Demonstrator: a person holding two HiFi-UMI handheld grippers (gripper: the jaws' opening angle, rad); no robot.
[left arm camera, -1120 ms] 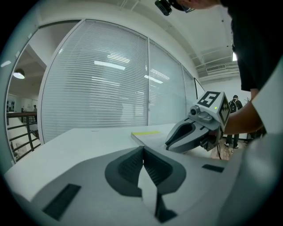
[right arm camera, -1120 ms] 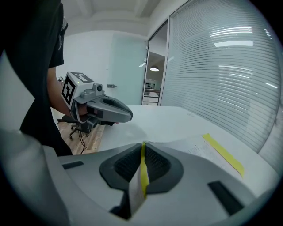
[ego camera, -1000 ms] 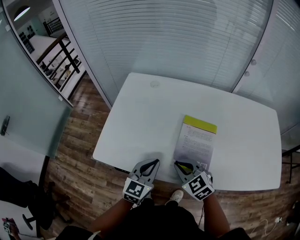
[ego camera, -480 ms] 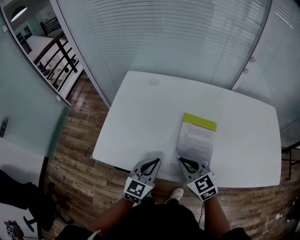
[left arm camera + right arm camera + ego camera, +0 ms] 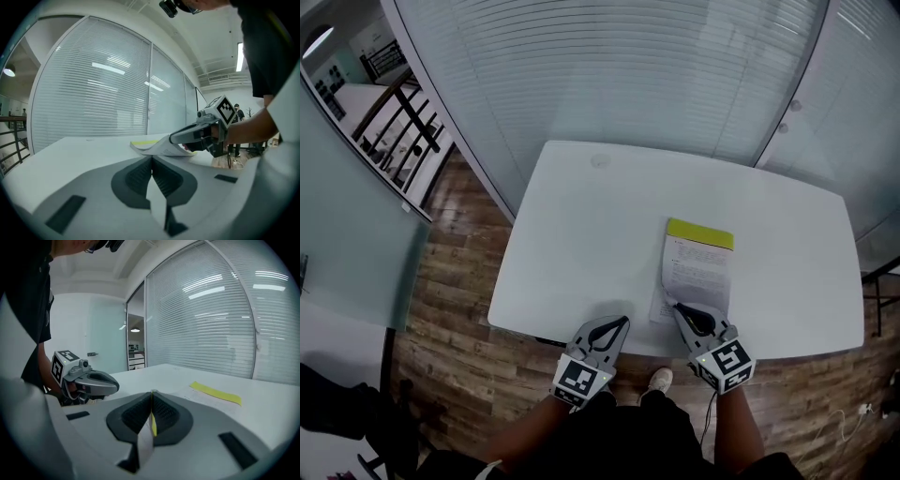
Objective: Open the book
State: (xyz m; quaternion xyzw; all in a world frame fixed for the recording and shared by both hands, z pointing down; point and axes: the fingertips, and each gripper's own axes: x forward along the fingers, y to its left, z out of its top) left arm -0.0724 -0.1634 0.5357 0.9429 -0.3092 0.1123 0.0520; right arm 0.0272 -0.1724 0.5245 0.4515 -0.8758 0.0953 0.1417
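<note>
While the right gripper (image 5: 682, 309) is clamped on the near edge of the cover (image 5: 157, 146), which is raised off the pages, the book (image 5: 698, 267) lies low and right of centre in the head view, on the white table (image 5: 581, 234). Yellow band (image 5: 700, 233) along its far edge; print too small to read. Left gripper (image 5: 622, 323) at lower centre, jaws together, nothing in them, near the book but apart. Slatted blinds (image 5: 628, 66) across the top, wood floor (image 5: 450, 281) at left.

One book (image 5: 701, 262) and one table (image 5: 581, 234); two claws: left claw (image 5: 623, 322), right claw (image 5: 680, 308).
</note>
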